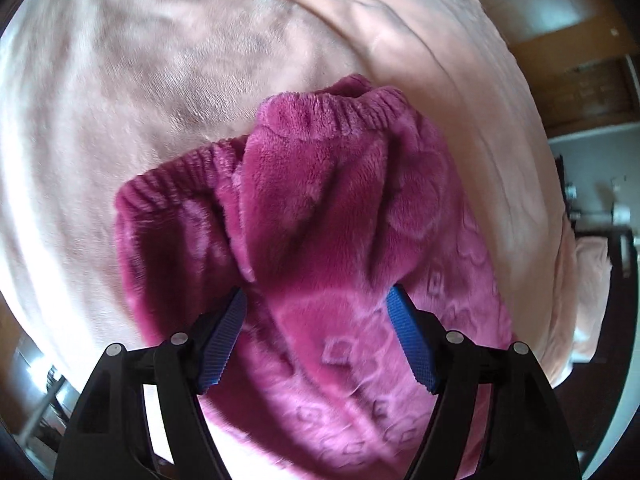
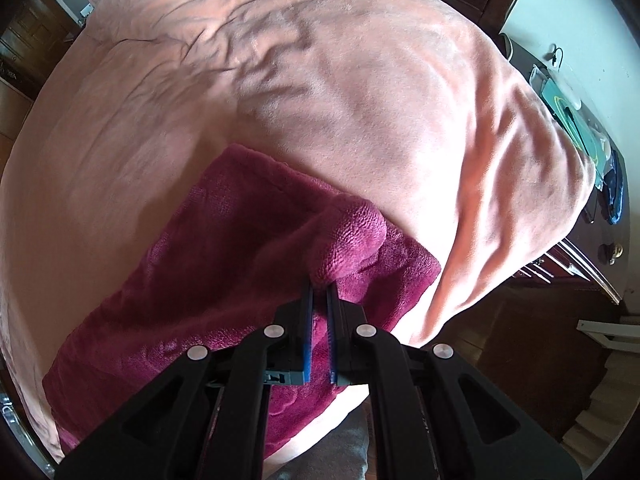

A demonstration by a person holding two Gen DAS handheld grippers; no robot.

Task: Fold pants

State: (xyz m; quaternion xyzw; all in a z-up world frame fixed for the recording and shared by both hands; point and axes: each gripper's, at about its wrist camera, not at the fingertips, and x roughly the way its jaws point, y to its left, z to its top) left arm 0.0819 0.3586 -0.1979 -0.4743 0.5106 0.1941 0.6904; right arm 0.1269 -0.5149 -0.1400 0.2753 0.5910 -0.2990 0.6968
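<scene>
Fuzzy magenta pants (image 1: 320, 208) lie on a pink blanket, with the ribbed waistband (image 1: 344, 110) at the far end. My left gripper (image 1: 318, 298) is open, its blue pads on either side of a raised fold of the pants. In the right wrist view the pants (image 2: 200, 280) spread flat to the left. My right gripper (image 2: 319, 286) is shut on a pinched-up bunch of the pants (image 2: 352, 236) near their right edge.
The pink blanket (image 2: 360, 100) covers a bed. Its edge drops off on the right, where a dark nightstand with small items (image 2: 580, 120) stands. Dark wooden floor (image 2: 540, 340) lies below. Wooden furniture (image 1: 580, 52) shows at the upper right of the left wrist view.
</scene>
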